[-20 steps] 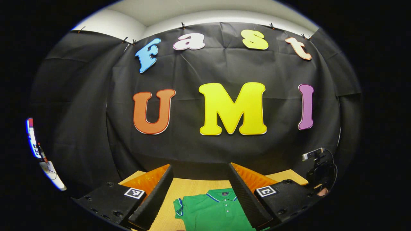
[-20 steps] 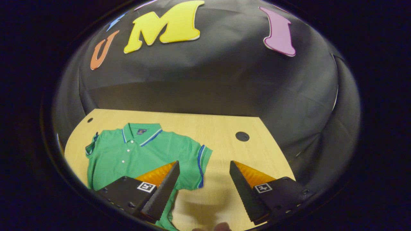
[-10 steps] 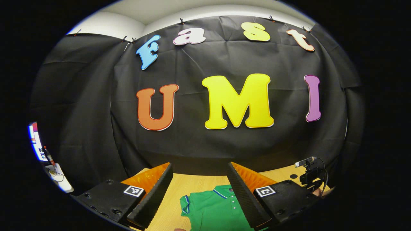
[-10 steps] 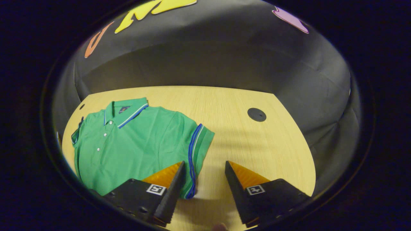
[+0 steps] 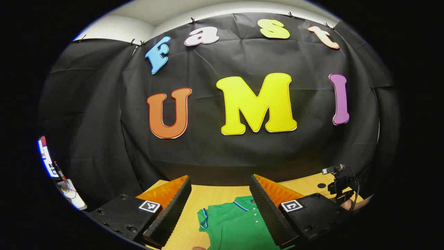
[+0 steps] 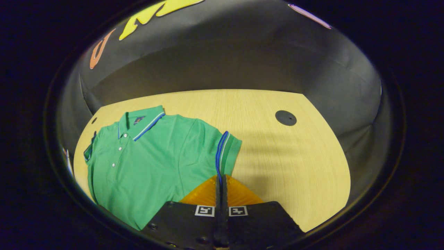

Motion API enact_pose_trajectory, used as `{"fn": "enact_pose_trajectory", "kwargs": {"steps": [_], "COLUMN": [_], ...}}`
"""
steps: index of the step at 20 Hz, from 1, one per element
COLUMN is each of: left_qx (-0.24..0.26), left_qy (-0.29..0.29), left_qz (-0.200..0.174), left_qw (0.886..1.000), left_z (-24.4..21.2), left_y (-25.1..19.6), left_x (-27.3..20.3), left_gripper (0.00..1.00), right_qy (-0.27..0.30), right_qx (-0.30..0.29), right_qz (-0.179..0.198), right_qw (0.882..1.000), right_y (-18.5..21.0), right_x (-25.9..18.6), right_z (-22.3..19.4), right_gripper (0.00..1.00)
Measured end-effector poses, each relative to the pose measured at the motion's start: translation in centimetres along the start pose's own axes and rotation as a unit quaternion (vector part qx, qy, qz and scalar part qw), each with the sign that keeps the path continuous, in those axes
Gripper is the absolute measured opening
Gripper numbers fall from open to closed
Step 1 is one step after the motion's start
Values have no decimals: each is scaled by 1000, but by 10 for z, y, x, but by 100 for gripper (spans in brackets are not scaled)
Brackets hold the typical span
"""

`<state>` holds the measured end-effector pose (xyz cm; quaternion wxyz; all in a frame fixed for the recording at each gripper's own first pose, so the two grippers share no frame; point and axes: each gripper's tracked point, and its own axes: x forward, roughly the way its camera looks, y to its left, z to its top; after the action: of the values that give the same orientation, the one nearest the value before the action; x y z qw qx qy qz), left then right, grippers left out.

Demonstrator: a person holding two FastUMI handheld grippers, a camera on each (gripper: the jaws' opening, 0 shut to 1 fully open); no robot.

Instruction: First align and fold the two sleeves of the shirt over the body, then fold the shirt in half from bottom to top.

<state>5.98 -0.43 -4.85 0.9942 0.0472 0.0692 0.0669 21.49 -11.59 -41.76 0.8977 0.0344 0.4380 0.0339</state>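
1. We see the green polo shirt point(image 6: 149, 163) lying flat on the wooden table point(image 6: 295, 163), collar toward the booth wall, body spread out on the left half of the table in the right gripper view.
2. Its sleeve point(image 6: 227, 152), the one with the blue-striped cuff, lies just ahead of the right gripper point(image 6: 221, 182).
3. The right gripper's fingers are pressed together at the lower cuff edge; we cannot tell whether any fabric is pinched between them.
4. In the left gripper view, the left gripper point(image 5: 220, 203) is held above the table with its fingers wide apart, nothing between them; the shirt point(image 5: 236, 225) lies below and beyond.
5. The shirt's hem is cut off in both views; the far sleeve point(image 6: 88, 152) is small and hard to make out.
6. A dark round cap point(image 6: 285, 118) sits in the tabletop, well apart from the shirt.
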Motion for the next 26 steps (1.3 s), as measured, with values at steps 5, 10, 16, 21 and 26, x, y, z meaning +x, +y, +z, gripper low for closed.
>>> {"fn": "enact_pose_trajectory", "kwargs": {"steps": [5,10,16,21,26], "left_qx": [-11,-25,-32,-20,-24], "left_qy": [1,-2,3,14,23], "left_qz": [-1,5,36,62,61], "left_qw": [1000,1000,999,998,998], "left_z": [-3,-4,-10,-14,-21], "left_y": [1,11,48,78,88], "left_x": [0,-7,-22,-33,-36], "left_gripper": [100,100,100,100,100], "right_qy": [-37,-54,-41,-32,-20], "right_qx": [21,23,-1,-6,3], "right_qz": [8,20,52,45,52], "right_qw": [999,998,998,998,998], "right_y": [7,56,141,184,208], "right_x": [-29,-53,-46,-25,-21], "right_z": [31,62,63,55,42], "right_gripper": [0,0,0,0,19]}}
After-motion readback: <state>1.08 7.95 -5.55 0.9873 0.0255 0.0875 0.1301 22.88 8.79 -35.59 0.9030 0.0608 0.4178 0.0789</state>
